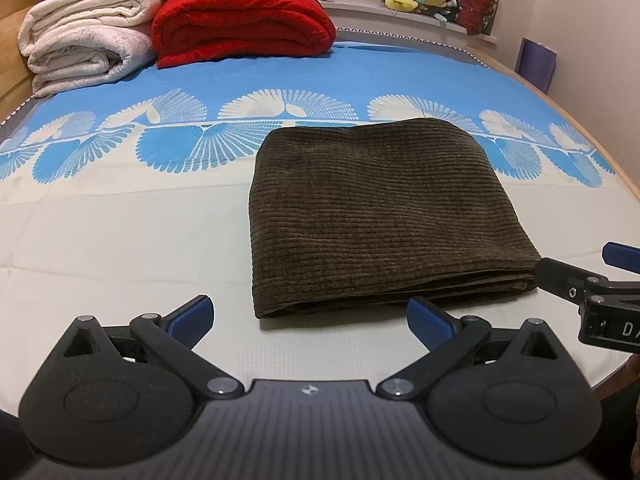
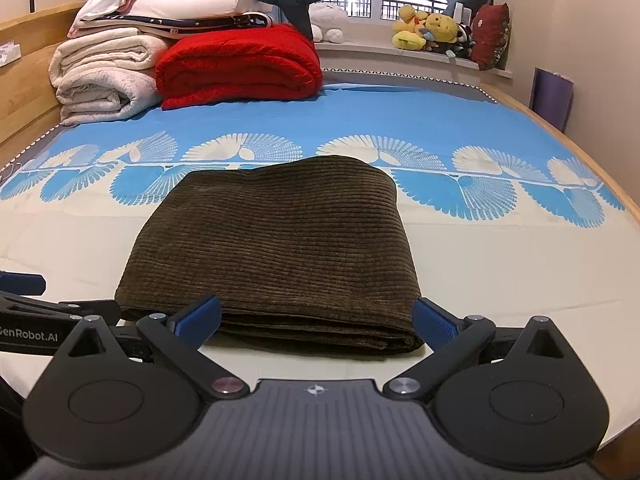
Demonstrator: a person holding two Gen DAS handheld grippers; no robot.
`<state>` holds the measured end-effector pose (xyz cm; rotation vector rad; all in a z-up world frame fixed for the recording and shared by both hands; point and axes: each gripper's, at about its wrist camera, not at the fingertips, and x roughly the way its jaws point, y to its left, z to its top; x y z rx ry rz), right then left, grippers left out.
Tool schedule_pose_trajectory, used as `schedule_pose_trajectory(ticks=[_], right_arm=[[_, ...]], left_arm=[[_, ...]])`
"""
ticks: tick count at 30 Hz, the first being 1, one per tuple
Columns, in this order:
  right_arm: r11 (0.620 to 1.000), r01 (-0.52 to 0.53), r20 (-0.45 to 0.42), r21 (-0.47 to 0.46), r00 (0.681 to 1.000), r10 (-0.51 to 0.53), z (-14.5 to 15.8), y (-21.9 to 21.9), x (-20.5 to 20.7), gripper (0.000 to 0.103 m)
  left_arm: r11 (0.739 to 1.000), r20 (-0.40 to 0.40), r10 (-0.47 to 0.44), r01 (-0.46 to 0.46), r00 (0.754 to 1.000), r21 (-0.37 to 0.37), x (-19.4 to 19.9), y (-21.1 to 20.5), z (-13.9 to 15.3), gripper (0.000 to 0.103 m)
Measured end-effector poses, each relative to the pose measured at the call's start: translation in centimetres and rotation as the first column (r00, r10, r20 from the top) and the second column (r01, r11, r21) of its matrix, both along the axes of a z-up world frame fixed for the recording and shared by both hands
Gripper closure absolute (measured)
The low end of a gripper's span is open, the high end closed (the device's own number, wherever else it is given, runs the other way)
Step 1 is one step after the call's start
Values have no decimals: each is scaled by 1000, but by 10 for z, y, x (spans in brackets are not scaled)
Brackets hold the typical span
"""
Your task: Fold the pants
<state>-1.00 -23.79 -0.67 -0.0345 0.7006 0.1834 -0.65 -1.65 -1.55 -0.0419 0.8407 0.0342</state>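
The brown corduroy pants (image 2: 276, 248) lie folded into a flat, layered rectangle on the cream part of the bedsheet (image 1: 120, 232), stacked edges toward the near side. The right gripper (image 2: 316, 320) sits just before that near edge, jaws wide open and empty; the left gripper (image 1: 310, 316) — also open — is off the near-left corner. Far left: a red blanket (image 2: 240, 64) beside white blankets (image 2: 104, 76).

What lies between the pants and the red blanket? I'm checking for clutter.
Only bare bedsheet between pants and red blanket; both views show it.
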Motion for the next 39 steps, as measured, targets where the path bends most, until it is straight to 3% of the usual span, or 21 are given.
schedule_pose_trajectory(ticks=[39], right_arm=[[999, -33, 5, 1, 999, 33, 4, 0, -4, 2]], left_arm=[[1000, 8, -22, 22, 1000, -11, 0, 1, 0, 0]])
